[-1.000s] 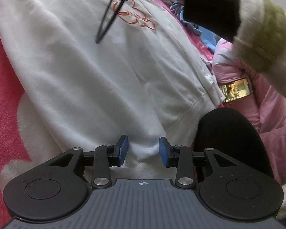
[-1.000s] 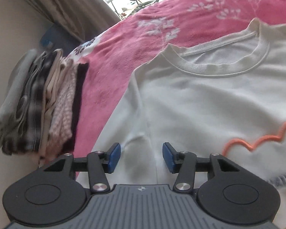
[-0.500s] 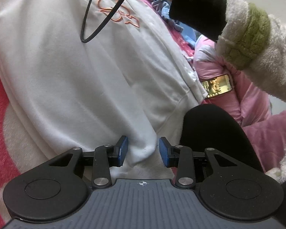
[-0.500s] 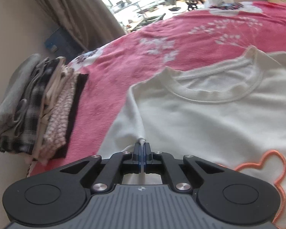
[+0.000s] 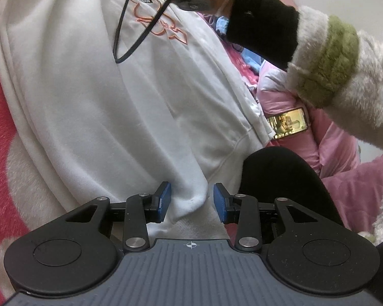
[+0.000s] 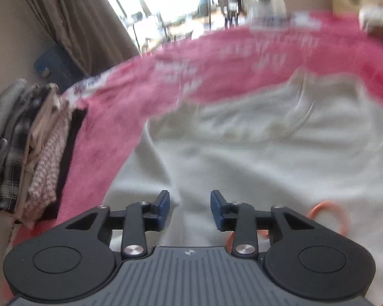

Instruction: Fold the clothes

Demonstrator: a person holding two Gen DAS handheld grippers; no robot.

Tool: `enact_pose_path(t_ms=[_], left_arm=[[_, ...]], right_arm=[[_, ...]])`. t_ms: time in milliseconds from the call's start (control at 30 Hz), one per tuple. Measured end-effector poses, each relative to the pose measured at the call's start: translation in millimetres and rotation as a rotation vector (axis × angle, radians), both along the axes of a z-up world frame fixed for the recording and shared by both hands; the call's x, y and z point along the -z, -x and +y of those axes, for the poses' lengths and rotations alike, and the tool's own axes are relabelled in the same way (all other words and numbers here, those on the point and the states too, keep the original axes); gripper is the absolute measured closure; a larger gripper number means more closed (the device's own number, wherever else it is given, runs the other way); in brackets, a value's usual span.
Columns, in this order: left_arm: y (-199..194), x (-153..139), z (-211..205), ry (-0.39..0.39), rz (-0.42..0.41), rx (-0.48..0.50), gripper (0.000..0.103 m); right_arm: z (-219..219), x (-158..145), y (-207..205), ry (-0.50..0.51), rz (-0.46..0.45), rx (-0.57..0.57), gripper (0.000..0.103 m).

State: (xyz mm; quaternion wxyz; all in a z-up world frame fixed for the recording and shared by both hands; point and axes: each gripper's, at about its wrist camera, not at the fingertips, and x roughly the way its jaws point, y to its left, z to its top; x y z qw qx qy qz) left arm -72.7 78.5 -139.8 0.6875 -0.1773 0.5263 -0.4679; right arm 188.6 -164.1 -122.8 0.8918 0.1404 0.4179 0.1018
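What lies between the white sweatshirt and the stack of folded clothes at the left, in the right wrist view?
Only the pink blanket: in the right wrist view a bare strip of it separates the white sweatshirt from the stack of folded clothes.

Both wrist views look close and low along their fingers (image 5: pixel 163 200) over the same white sweatshirt (image 5: pixel 102 97)

One white sweatshirt (image 5: pixel 102 97), one phone (image 5: pixel 287 123), one stack of folded clothes (image 6: pixel 25 150).

A bed covered by a fuzzy pink blanket (image 6: pixel 242 76) carries a spread white sweatshirt (image 6: pixel 268 158); a stack of folded clothes (image 6: pixel 25 148) lies beside it.
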Motion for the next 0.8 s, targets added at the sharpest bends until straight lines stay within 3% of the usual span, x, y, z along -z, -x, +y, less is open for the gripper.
enact_pose_path(t_ms=[233,367,467,600,700,800], left_arm=[[10.7,-10.8,-0.6,-0.021,-0.023,-0.015,0.066],[16.2,-21.0,3.9,-0.039,-0.039,-0.030,0.066],[21.3,-25.8,7.2,-0.051,-0.052,-0.032,0.066],[25.6,-22.1,5.5,-0.088,-0.053,-0.017,0.066],[28.6,-15.3,1.2,-0.118,-0.053,0.010,0.066],[32.2,-13.2,-1.1,-0.133,-0.071,0.024,0.066]], right_arm=[[-14.4,-81.1,71.7,0.053,-0.234,-0.090,0.064],[-14.6,-109.6,118.2,0.077,-0.251,-0.202,0.064],[-14.1,-95.9,143.8,0.019,-0.070,-0.243,0.064],[-8.9,-42.0,173.0,-0.037,0.228,-0.229,0.064],[-7.9,-4.9,190.1,-0.034,0.352,-0.206,0.064],[-9.6,21.9,203.1,-0.106,0.451,-0.172,0.068]])
